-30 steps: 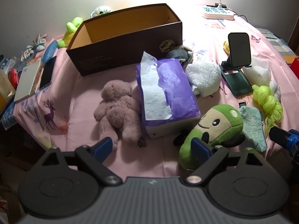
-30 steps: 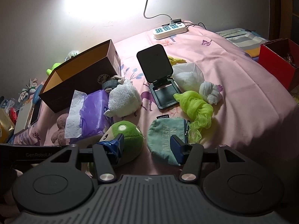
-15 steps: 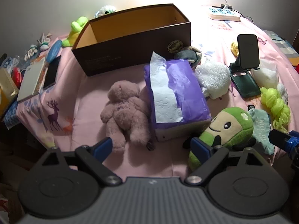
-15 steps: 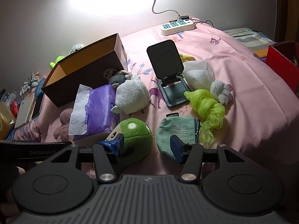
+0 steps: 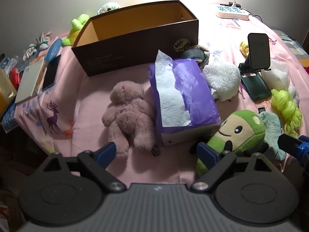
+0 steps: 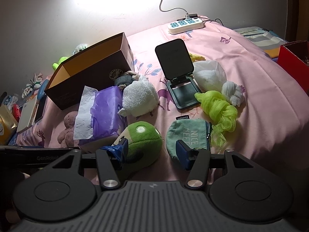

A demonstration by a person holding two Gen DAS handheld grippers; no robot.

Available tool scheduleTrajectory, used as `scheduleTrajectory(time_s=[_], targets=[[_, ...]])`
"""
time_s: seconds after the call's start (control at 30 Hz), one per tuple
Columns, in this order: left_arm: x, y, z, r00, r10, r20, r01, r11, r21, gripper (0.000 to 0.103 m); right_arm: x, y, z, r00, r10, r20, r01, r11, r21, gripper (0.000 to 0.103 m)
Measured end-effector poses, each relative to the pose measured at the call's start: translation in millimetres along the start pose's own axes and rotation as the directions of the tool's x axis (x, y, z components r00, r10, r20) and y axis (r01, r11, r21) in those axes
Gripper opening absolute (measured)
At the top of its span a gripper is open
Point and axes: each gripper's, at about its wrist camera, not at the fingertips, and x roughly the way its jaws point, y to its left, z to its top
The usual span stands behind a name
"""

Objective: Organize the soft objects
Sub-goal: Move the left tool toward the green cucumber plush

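Plush target: we pick the pink bear (image 5: 128, 114), just left of the tissue pack (image 5: 183, 104).
Left gripper (image 5: 157, 150): jaws apart, empty; we pinch its belly.
Right gripper (image 6: 152, 150): jaws apart, empty.
Destination: brown box (image 5: 135, 36) behind the pack.

The teal pouch (image 6: 188, 135), just right of the green plush toy (image 6: 143, 142), carries the words "NICE" and "MEET". The round emblem on the brown box (image 6: 90, 77) reads "MULINSEN". "GenRobot" stands on the left gripper's black body (image 6: 38, 157), left of the toy.
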Motion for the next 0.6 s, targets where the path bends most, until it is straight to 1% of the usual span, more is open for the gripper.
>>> scheduleTrajectory(time_s=[0.6], targets=[[6.6,5.5,5.6,1.0,-0.03,-0.002,0.03,1.0,-0.006,0.09,8.7,1.0,0.4,0.999,0.038,-0.008,-0.037,0.999,0.021,0.038]])
